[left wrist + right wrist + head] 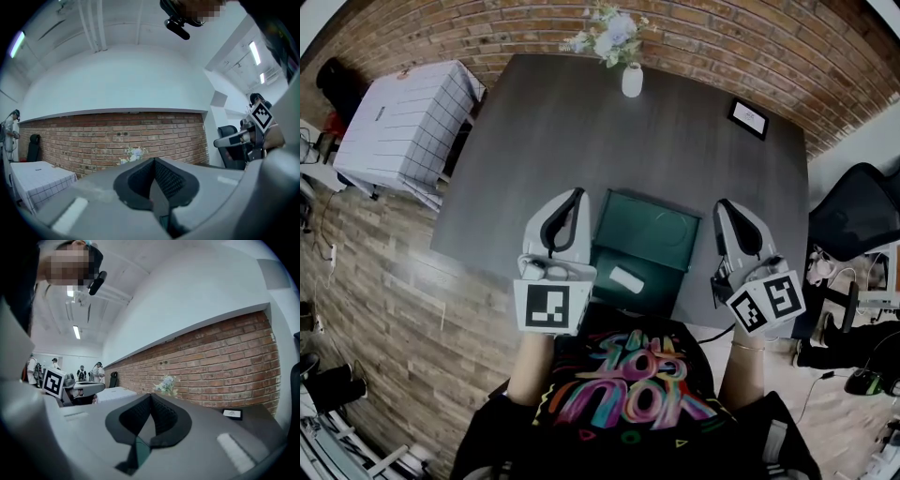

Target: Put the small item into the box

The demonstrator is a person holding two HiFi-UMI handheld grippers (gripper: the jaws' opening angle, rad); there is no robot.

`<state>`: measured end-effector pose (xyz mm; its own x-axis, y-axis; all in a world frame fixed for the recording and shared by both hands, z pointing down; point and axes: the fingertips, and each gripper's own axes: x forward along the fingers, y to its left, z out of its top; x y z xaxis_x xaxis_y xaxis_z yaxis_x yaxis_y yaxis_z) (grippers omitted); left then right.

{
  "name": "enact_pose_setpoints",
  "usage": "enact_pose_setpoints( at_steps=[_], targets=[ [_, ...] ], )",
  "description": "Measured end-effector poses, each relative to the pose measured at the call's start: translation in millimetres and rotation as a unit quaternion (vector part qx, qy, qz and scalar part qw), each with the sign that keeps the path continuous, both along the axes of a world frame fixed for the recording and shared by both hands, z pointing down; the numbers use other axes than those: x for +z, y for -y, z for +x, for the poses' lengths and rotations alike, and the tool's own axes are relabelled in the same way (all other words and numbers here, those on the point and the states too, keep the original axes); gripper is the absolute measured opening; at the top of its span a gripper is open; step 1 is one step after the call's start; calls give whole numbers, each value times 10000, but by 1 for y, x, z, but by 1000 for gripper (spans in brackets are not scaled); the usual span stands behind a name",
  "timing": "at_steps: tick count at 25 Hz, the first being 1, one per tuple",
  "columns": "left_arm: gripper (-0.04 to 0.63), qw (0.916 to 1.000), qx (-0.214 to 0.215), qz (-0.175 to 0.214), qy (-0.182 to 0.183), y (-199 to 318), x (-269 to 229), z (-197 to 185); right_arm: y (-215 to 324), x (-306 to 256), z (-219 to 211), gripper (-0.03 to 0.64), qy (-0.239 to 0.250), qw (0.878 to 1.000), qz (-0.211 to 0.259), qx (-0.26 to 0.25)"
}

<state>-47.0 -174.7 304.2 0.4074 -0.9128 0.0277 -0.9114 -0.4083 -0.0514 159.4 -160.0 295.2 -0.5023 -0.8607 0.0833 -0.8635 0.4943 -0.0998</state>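
My left gripper (pixel 575 197) and right gripper (pixel 724 206) have smooth, matt grey plastic shells. Their pads (pixel 171 178) are black with a fine ribbed texture. Table (pixel 581 150): dark, matt, faintly grained. Box (pixel 649 230): matt green. Wall (pixel 769 47): rough brick.

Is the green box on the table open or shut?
Open: the green box has its lid laid back, and a small white item shows inside.

Green box (pixel 649 232) sits open at the table (pixel 544 122) near edge, small white item (pixel 626 278) lying in its near half. Left gripper (pixel 576 195) just left of box, right gripper (pixel 724 206) just right. Vase (pixel 632 80) and framed card (pixel 748 117) far beyond box.
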Motion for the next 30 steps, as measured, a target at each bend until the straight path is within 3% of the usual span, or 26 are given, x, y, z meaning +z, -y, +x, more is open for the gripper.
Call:
enact_pose_setpoints(
  at_steps=[30],
  targets=[
    [2, 10000, -17, -72, 49, -1, 4, -7, -5, 12, -11, -2, -32, 9998, -76, -161]
  ],
)
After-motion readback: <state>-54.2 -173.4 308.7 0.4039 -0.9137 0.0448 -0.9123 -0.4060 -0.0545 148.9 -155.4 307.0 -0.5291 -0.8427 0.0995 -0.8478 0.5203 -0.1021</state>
